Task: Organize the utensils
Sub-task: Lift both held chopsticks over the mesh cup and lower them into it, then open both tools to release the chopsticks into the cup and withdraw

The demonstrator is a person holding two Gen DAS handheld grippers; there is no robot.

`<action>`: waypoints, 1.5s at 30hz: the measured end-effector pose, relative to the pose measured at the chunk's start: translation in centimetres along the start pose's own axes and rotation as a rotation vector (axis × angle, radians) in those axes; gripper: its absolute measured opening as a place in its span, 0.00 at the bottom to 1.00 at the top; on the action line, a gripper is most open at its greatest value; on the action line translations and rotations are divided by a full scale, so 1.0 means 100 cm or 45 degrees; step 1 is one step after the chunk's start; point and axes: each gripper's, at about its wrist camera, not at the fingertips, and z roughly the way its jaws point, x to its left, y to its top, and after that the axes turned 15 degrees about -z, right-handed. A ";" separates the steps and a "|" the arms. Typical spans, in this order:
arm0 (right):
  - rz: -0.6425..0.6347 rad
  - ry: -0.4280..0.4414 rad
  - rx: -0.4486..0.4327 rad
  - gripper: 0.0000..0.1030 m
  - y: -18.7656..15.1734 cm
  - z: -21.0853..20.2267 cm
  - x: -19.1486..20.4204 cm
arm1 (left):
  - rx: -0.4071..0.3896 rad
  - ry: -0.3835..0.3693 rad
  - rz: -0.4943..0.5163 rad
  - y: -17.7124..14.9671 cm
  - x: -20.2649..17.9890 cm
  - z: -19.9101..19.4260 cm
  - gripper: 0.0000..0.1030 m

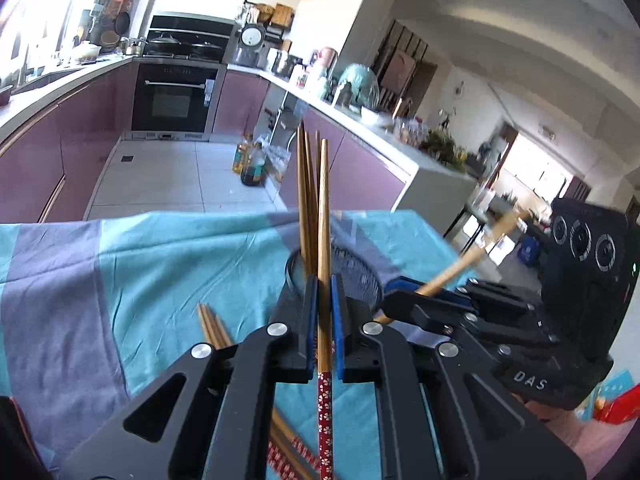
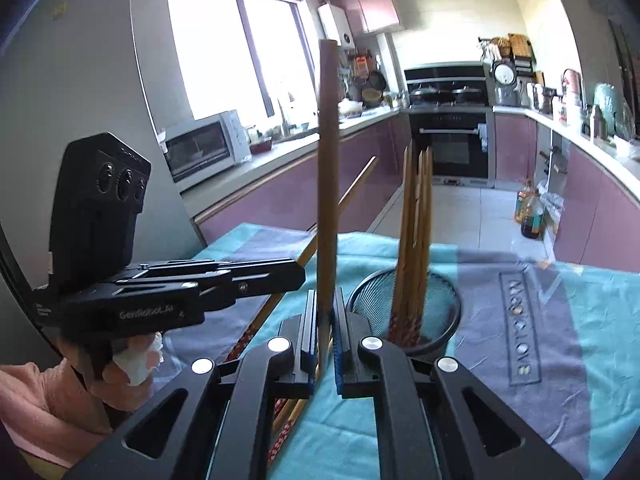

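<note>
Left wrist view, item one: my left hand-held gripper (image 1: 324, 300), jaws clamped on a single chopstick (image 1: 324, 240) that stands nearly upright between the blue pads, its red patterned end hanging below them. Item two: a black mesh holder (image 1: 360, 276) just beyond the fingertips, on the teal and grey cloth (image 1: 160, 264) that covers the worktop, with several chopsticks (image 1: 305, 200) standing in it. Item three: loose chopsticks (image 1: 212, 326) lying on the cloth at near left, partly under the gripper body. Item four: my right hand-held gripper (image 1: 404, 300) at right, clamped on a second chopstick (image 1: 460, 266) that slants up to the right (its far tip is blurred).

Right wrist view, same stock from the other side: the right tool's jaws closed on its chopstick (image 2: 327, 180), held almost vertical just left of the mesh holder (image 2: 432, 340); the bundle (image 2: 416, 232) stands inside that holder. The left tool (image 2: 302, 276) sits at left, a hand (image 2: 132, 356) gripping its handle, its chopstick (image 2: 352, 196) angled up and away. More chopsticks (image 2: 288, 412) lie on the cloth beneath.
</note>
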 end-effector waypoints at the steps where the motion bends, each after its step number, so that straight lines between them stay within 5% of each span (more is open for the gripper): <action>1: -0.010 -0.010 -0.011 0.06 0.005 -0.003 -0.003 | -0.016 -0.013 -0.005 0.004 -0.002 0.000 0.07; 12: -0.049 -0.104 -0.094 0.06 0.038 -0.026 -0.029 | -0.246 -0.080 -0.018 0.051 -0.035 0.011 0.07; 22: -0.046 -0.137 0.033 0.06 0.026 0.003 -0.047 | -0.386 0.006 -0.003 0.062 -0.041 0.057 0.07; 29: -0.035 -0.119 0.146 0.06 0.014 0.025 -0.051 | -0.346 0.119 0.021 0.051 -0.027 0.093 0.07; 41: 0.059 -0.106 0.241 0.08 -0.004 0.049 -0.061 | -0.198 0.187 0.152 0.028 -0.013 0.087 0.08; 45: 0.121 -0.117 0.226 0.27 -0.005 0.051 -0.070 | -0.156 0.231 0.156 0.025 -0.007 0.083 0.11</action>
